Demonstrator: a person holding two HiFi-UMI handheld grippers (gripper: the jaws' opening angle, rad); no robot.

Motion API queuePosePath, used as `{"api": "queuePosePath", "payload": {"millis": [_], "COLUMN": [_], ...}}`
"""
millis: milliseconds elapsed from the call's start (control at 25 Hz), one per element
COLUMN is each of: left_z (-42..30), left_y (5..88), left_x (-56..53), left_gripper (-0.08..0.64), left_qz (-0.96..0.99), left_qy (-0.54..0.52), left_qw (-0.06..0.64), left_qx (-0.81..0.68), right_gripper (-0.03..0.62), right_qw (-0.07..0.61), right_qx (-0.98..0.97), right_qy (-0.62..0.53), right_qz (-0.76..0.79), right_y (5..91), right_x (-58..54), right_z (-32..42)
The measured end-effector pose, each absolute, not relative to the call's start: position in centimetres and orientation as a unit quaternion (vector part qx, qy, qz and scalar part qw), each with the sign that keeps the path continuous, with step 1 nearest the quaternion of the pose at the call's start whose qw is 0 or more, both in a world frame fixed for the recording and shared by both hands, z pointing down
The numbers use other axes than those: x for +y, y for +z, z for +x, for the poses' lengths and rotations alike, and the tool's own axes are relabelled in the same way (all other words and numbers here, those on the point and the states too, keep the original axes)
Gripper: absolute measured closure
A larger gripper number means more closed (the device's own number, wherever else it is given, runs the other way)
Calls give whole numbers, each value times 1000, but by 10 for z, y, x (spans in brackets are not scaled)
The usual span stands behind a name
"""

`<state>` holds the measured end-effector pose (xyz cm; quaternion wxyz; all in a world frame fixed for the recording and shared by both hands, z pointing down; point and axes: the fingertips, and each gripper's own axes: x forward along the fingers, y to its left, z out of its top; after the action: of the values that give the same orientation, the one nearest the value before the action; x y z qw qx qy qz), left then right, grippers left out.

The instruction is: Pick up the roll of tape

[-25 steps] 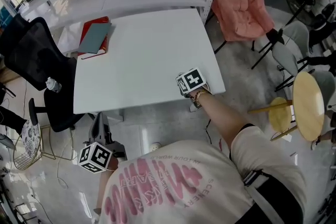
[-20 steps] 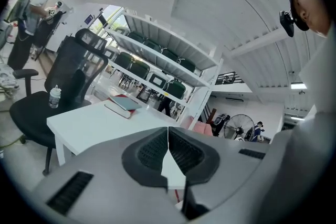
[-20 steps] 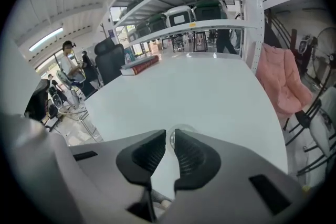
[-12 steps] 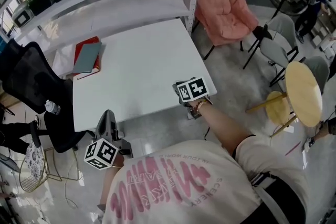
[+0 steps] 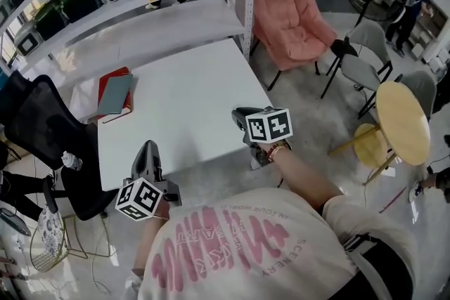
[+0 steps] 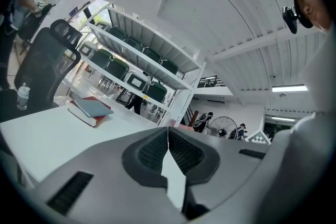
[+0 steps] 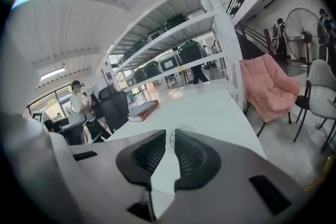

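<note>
bench: head view, white bench (image 5: 190, 95) with a book (image 5: 116, 93) near its far left corner.
right gripper: head view, right gripper (image 5: 239, 114) over the bench's near right edge; the tape cannot be seen from here.
left gripper: head view, left gripper (image 5: 147, 148) at the bench's near left edge.
left jaws: left gripper view, clenched together, nothing between them.
right jaws: right gripper view, grasping a clear roll of tape (image 7: 171, 141), on edge between the pads, above the bench.
</note>
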<state>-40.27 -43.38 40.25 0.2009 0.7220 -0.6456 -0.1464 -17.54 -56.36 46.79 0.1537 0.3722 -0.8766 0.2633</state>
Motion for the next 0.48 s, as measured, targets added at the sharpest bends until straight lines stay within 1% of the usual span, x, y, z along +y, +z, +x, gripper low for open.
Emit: {"api": "queuePosePath", "payload": {"millis": [480], "left_z": [-371], "left_y": [364], "left_x": [-454], "left_gripper": [535], "left_qz": [756], "left_qy": [-145], "left_qw": [162], "left_qx": [-617], "right_gripper": [528], "right_qw": [31], "right_qx": [-900], "right_qy": [224], "right_qz": [373], "right_y": [376], "right_x": [-554], "right_z": [-161]}}
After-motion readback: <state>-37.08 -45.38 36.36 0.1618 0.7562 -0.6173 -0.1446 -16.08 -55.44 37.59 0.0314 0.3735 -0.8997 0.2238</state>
